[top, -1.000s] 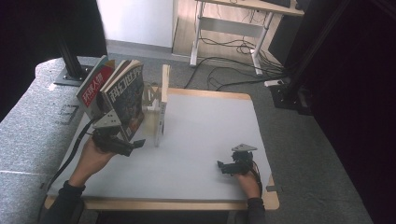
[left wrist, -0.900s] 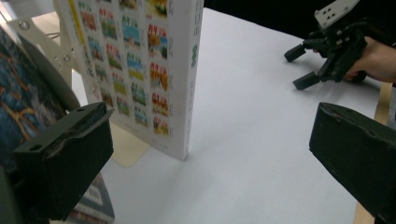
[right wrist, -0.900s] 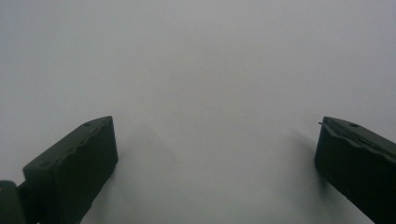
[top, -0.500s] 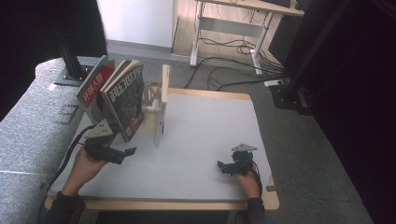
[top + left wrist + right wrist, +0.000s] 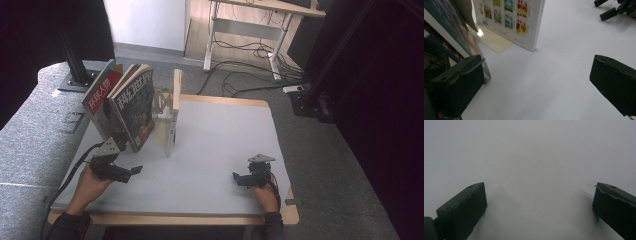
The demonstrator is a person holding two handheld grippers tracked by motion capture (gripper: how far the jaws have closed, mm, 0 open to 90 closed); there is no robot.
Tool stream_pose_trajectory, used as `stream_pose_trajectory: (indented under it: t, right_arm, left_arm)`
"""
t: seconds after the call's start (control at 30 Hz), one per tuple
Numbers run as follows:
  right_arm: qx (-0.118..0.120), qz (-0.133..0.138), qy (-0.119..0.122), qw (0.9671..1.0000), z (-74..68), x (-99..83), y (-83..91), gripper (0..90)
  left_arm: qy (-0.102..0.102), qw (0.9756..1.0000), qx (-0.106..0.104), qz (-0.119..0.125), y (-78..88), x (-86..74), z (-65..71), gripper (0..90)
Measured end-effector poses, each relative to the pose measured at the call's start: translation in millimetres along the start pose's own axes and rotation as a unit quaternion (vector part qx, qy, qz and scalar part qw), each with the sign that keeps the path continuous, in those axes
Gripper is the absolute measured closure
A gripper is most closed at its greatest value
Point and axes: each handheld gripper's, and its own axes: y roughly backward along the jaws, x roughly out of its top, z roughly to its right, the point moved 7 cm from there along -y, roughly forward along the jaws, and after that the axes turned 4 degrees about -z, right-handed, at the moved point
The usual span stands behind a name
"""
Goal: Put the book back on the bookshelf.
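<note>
The left gripper [image 5: 135, 171] was spread wide and empty near the leaning books [image 5: 131, 107]; the right gripper [image 5: 239, 178] also stood spread.

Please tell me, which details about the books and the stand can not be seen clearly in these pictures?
- Cover text of the two leaning magazines: too small to read in the high view.
- Metal bookend: seen edge-on in the high view, so its shape is unclear.
- White book: its top is cut off by the edge of the left gripper view; its print is too small.
- What lies beside the left claw: its near jaw hides it.
</note>
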Motion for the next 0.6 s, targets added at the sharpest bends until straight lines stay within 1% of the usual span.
stream_pose_trajectory:
  t: [0.1,0.23,0.3,0.33,0.4,0.5,0.6]
  right_arm:
    - [0.0,0.0,0.0,1.0,0.0,0.0,0.0,0.0]
    - [0.0,0.0,0.0,1.0,0.0,0.0,0.0,0.0]
    - [0.0,0.0,0.0,1.0,0.0,0.0,0.0,0.0]
    - [0.0,0.0,0.0,1.0,0.0,0.0,0.0,0.0]
    - [0.0,0.0,0.0,1.0,-0.1,-0.1,0.0,0.0]
    - [0.001,0.0,-0.001,1.0,-0.2,-0.2,0.0,0.0]
    - [0.001,0.001,-0.001,1.0,-0.2,-0.3,-0.1,0.0]
  left_arm:
    - [0.009,0.9999,-0.006,0.003,-1.3,-5.9,-1.3,0.0]
    - [0.014,0.9999,-0.007,0.0,-4.8,-13.8,-2.8,0.0]
    - [0.016,0.9998,-0.006,-0.01,-8.2,-19.4,-3.7,0.0]
    - [0.016,0.9998,-0.004,-0.011,-9.4,-21.2,-3.6,0.0]
    - [0.018,0.9997,-0.008,-0.016,-12.6,-26.1,-3.5,0.0]
    - [0.021,0.9994,-0.008,-0.027,-17.6,-33.3,-3.5,0.0]
    - [0.011,0.9988,-0.003,-0.047,-23.8,-39.0,-1.8,0.0]
